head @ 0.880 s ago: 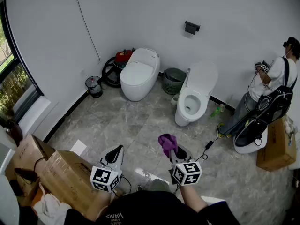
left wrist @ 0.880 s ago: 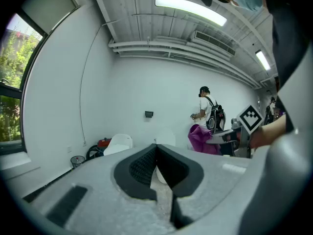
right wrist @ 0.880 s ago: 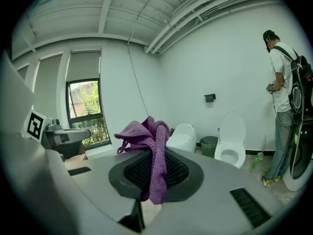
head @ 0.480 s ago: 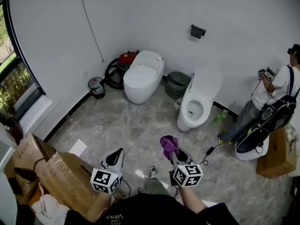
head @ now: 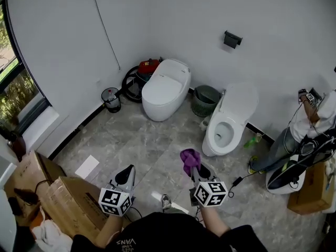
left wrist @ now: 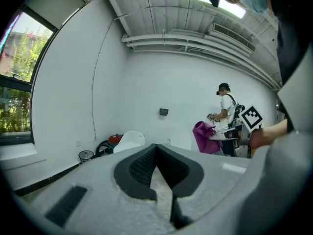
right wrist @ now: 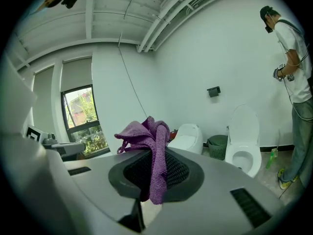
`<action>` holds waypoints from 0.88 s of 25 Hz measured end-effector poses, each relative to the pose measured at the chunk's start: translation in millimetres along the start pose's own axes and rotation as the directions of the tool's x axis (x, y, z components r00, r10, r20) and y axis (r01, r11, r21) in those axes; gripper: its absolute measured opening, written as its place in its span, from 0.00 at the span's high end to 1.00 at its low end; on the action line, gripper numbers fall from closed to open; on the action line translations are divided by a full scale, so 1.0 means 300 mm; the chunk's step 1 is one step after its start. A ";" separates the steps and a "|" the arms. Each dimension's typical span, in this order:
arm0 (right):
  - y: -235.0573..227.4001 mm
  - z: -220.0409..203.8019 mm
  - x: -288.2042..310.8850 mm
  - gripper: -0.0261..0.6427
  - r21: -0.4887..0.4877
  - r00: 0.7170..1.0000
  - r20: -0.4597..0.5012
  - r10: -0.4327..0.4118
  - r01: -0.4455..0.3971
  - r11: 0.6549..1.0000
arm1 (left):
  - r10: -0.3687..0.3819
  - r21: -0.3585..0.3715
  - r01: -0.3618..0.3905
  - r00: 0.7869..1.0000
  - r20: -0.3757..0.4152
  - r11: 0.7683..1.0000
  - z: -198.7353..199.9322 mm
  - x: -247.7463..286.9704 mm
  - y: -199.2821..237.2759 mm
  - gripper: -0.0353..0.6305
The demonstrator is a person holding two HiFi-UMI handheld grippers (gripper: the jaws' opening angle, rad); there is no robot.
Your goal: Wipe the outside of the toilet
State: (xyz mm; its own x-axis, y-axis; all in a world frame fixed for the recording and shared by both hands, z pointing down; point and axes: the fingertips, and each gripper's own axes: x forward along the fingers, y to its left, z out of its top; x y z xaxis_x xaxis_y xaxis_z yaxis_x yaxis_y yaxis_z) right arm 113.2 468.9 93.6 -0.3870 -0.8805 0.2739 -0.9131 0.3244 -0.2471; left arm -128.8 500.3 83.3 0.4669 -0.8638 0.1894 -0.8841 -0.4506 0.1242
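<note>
1. Closest to me, the right gripper [head: 192, 167] is clamped on the purple cloth [head: 189, 158]. The cloth bunches above the jaws and hangs down over the pads. Only a fold looks pinched, so I'd guess a hard drag across porcelain could tug it loose. The left gripper [head: 127, 172] has its jaws pressed together on nothing.
2. Just past the right gripper, a black cable [head: 239, 178] trails over the grey marbled floor [head: 136, 135]. A step forward could snag it. Cardboard boxes [head: 68, 201] crowd the left side.
3. Both toilets stand well apart from the grippers, and no wiping has begun. The open toilet [head: 228, 125] is the nearer one, on the right, and the closed toilet [head: 165, 88] is farther away on the left. I cannot tell which one is meant. At the open one, a loose cloth end could dip into the bowl.
4. A green basket [head: 205, 100] stands between the toilets, and a green bottle [head: 254, 139] lies near the open one's base. Either could be knocked over.
5. Another person [head: 310, 125] stands by the right wall, near the open toilet, so space there is tight. Beyond are white walls, a wall holder [head: 231, 39] and a window [head: 13, 96] on the left.
</note>
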 end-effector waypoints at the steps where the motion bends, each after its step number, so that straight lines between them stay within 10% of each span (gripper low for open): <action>1: -0.022 0.016 0.033 0.90 -0.002 1.000 -0.004 0.008 -0.008 1.000 | 0.011 -0.004 -0.011 1.000 0.002 1.000 0.010 0.032 0.007 0.94; 22: -0.257 0.193 0.498 0.90 -0.012 0.989 -0.070 0.132 -0.133 0.991 | 0.136 -0.068 -0.136 0.991 -0.012 0.988 0.077 0.439 0.142 0.94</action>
State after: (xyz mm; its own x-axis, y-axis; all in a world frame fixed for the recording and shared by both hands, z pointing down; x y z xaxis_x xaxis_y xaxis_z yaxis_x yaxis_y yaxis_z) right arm 133.2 292.3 99.9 -0.5118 -0.8037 0.3035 -0.8551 0.4424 -0.2704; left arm -105.7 362.2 91.0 0.3428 -0.9142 0.2160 -0.9358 -0.3122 0.1636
